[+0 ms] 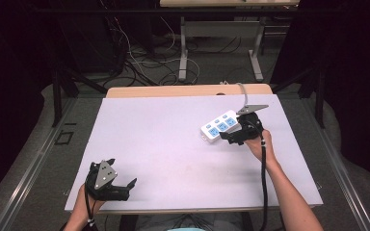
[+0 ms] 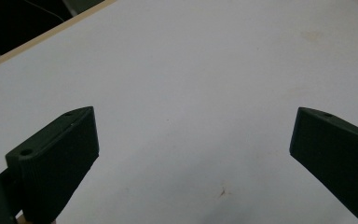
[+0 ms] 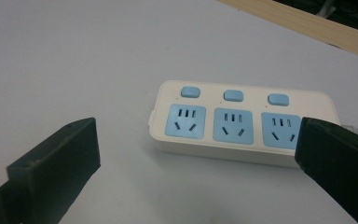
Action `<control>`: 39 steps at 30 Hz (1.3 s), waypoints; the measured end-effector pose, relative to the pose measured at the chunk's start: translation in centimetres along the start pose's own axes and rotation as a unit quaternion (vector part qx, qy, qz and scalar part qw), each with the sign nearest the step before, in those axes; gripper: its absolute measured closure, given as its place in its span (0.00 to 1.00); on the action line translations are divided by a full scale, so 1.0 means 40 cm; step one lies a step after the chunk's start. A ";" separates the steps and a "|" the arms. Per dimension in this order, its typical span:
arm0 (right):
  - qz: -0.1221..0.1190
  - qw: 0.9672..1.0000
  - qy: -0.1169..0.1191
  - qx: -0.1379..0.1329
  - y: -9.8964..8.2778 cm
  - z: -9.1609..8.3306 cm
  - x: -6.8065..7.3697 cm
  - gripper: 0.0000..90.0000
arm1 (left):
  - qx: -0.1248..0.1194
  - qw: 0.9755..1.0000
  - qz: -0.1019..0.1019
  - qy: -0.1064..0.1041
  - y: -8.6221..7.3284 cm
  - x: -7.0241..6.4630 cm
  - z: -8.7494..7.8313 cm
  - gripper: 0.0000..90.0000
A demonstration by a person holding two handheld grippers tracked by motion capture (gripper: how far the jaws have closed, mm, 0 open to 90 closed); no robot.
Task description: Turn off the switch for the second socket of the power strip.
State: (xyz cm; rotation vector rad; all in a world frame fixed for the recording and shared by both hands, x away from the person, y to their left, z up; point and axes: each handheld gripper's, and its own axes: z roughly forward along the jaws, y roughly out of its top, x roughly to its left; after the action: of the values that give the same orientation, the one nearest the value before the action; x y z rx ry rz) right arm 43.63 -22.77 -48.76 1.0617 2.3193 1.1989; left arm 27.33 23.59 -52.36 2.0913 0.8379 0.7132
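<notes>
A white rectangular plastic power strip (image 1: 219, 126) with three light-blue sockets and three light-blue switch buttons lies flat on the pale lavender-white tabletop (image 1: 173, 144), in the right half of the high view, a little above the middle. A grey cable (image 1: 243, 92) runs from its far end toward the upper edge of the tabletop, where a strip of light wood (image 1: 173, 90) shows.

The right black tongs (image 1: 230, 138) sit just beside the near right end of the strip, held by a hand (image 1: 260, 144) whose forearm enters from the lower right of the frame. In the right gripper view the jaws stand wide apart, holding nothing; the power strip (image 3: 242, 122) lies beyond them, right of centre, and the right jaw overlaps the strip's right end in the picture. Whether it touches cannot be told.

The left black tongs (image 1: 127, 187) are in the lower left of the high view, well apart from the strip, low over the tabletop's near edge, with a grey three-cornered plate (image 1: 105, 173) on top. In the left gripper view the jaws of the left tongs (image 2: 193, 144) are spread wide over the bare tabletop (image 2: 191, 70), gripping nothing.
</notes>
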 end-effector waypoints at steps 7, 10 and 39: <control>-0.003 1.000 0.001 0.001 -0.019 -0.027 0.019 0.00 | 0.000 1.000 0.000 0.000 0.000 0.000 0.001 0.01; -0.007 1.000 0.000 0.004 -0.026 -0.036 0.030 0.00 | -0.001 1.000 -0.001 0.000 0.000 -0.001 0.001 0.01; -0.037 0.999 0.008 0.022 -0.118 -0.133 0.120 0.00 | 0.002 1.000 -0.001 0.000 0.001 -0.001 0.003 0.01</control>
State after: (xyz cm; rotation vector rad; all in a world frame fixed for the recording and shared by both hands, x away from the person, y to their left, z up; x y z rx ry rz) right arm 35.14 -23.99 -49.14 0.9751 2.3855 1.1385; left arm 27.41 23.49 -52.42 2.0933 0.8405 0.7108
